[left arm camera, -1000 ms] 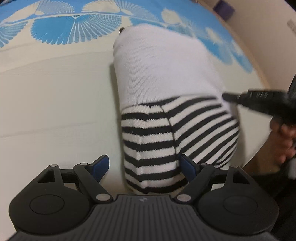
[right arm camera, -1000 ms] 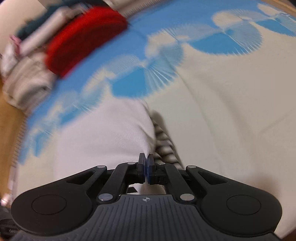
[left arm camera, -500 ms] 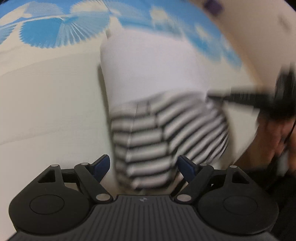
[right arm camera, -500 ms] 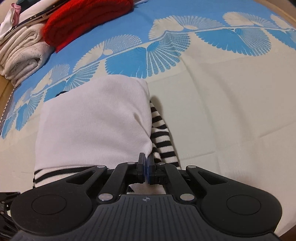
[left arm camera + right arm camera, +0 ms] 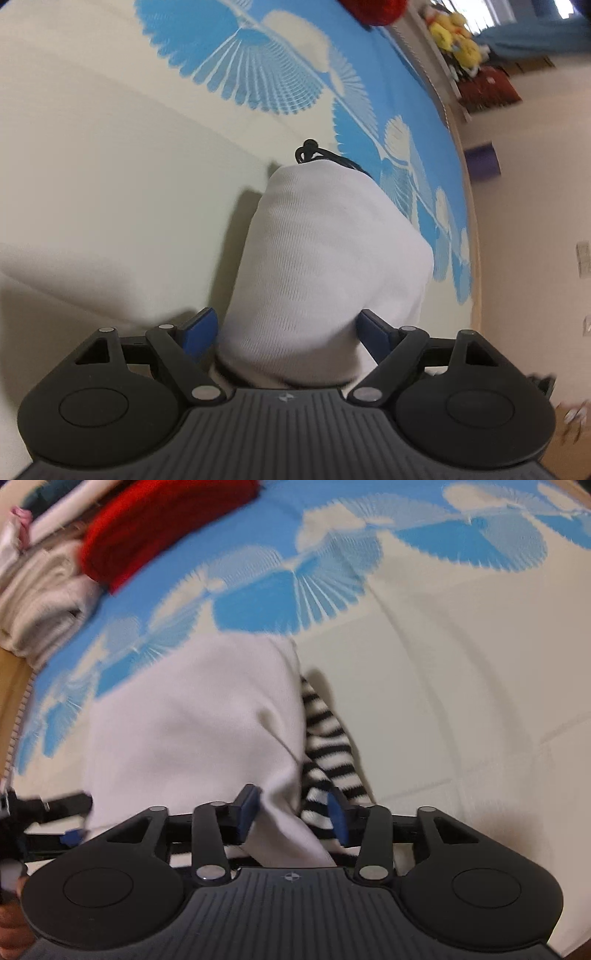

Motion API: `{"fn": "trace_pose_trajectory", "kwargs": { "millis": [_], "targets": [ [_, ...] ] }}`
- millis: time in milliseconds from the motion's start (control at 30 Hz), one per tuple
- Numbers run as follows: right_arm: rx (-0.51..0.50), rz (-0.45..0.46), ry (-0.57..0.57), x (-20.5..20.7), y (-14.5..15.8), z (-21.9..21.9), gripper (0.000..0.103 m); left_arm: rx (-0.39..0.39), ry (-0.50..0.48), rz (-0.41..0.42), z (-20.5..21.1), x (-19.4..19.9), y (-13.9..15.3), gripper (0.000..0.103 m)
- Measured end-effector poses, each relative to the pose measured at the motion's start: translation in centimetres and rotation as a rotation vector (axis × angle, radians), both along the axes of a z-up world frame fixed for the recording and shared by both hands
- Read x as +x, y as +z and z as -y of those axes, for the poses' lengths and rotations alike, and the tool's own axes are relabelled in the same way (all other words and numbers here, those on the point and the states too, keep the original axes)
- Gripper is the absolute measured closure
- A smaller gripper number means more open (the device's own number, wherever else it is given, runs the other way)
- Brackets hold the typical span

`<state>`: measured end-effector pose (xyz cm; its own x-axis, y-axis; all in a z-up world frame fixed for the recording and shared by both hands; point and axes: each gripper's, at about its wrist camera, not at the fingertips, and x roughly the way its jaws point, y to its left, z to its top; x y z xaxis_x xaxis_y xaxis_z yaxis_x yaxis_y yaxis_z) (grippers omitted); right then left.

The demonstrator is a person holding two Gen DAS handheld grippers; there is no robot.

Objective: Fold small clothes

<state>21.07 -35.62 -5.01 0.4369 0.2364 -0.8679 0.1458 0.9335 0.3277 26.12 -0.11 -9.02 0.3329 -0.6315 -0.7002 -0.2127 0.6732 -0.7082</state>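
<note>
A small white garment (image 5: 325,266) with black-and-white striped cuffs (image 5: 328,753) lies folded on the cream and blue bedsheet (image 5: 110,192). A black cord knot (image 5: 308,147) pokes out at its far end. My left gripper (image 5: 288,332) is open, its blue pads astride the near end of the white fold. My right gripper (image 5: 291,808) is open too, with the white edge and striped cuff between its pads. The left gripper also shows at the left edge of the right wrist view (image 5: 70,819).
A red knitted item (image 5: 159,535) and a pile of folded pale clothes (image 5: 40,602) sit at the far left of the bed. Soft toys (image 5: 454,37) and a purple object (image 5: 480,162) lie beyond the bed's wooden edge (image 5: 469,184).
My right gripper has opened and let go of the white edge. My left gripper has moved forward over the garment's striped end, so only the white fold shows between its pads.
</note>
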Motion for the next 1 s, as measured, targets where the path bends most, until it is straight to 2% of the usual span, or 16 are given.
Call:
{"fn": "trace_pose_trajectory", "kwargs": {
  "millis": [67, 133, 233, 267, 300, 333, 367, 433, 567, 667, 800, 833, 867, 1000],
  "targets": [
    [-0.002, -0.016, -0.013, 0.3, -0.5, 0.0, 0.053, -0.02, 0.013, -0.01, 0.4, 0.9, -1.0, 0.014],
    [0.003, -0.025, -0.03, 0.5, -0.8, 0.0, 0.055, -0.032, 0.015, -0.011, 0.9, 1.4, -1.6, 0.014],
    [0.011, -0.011, -0.004, 0.6, -0.8, -0.7, 0.08, -0.026, 0.016, 0.005, 1.6, 1.9, -1.8, 0.016],
    [-0.002, -0.002, 0.01, 0.6, -0.7, -1.0, 0.086, -0.011, 0.008, 0.02, 1.8, 2.1, -1.4, 0.02],
    [-0.016, 0.006, 0.023, 0.6, -0.5, -1.3, 0.089, 0.01, -0.002, 0.037, 2.1, 2.2, -1.0, 0.032],
    [-0.025, 0.015, 0.024, 0.6, -0.3, -1.6, 0.092, 0.035, -0.013, 0.063, 2.2, 2.4, -0.3, 0.048],
    [-0.025, 0.022, 0.017, 0.7, 0.0, -1.6, 0.094, 0.051, -0.025, 0.094, 2.3, 2.6, 0.4, 0.057],
    [-0.008, 0.049, -0.005, 1.0, 0.5, -1.5, 0.095, 0.069, -0.042, 0.161, 2.2, 2.9, 1.9, 0.059],
    [0.045, 0.14, -0.033, 2.2, 1.9, -2.1, 0.096, 0.153, -0.044, 0.329, 1.0, 4.0, 5.5, 0.059],
    [0.081, 0.221, -0.039, 3.3, 3.0, -3.3, 0.096, 0.151, -0.011, 0.368, -1.2, 5.5, 6.6, 0.058],
    [0.099, 0.312, -0.016, 5.3, 4.0, -5.7, 0.096, 0.174, 0.023, 0.384, -4.2, 7.0, 7.0, 0.052],
    [0.102, 0.324, -0.013, 5.8, 4.1, -6.3, 0.096, 0.195, 0.026, 0.382, -4.8, 7.0, 7.0, 0.046],
    [0.098, 0.328, -0.01, 6.4, 4.1, -6.9, 0.096, 0.221, 0.035, 0.367, -5.2, 7.1, 7.0, 0.04],
    [0.034, 0.291, 0.007, 8.4, 3.0, -8.9, 0.096, 0.315, 0.04, 0.29, -6.6, 7.0, 6.6, 0.039]
  ]
}}
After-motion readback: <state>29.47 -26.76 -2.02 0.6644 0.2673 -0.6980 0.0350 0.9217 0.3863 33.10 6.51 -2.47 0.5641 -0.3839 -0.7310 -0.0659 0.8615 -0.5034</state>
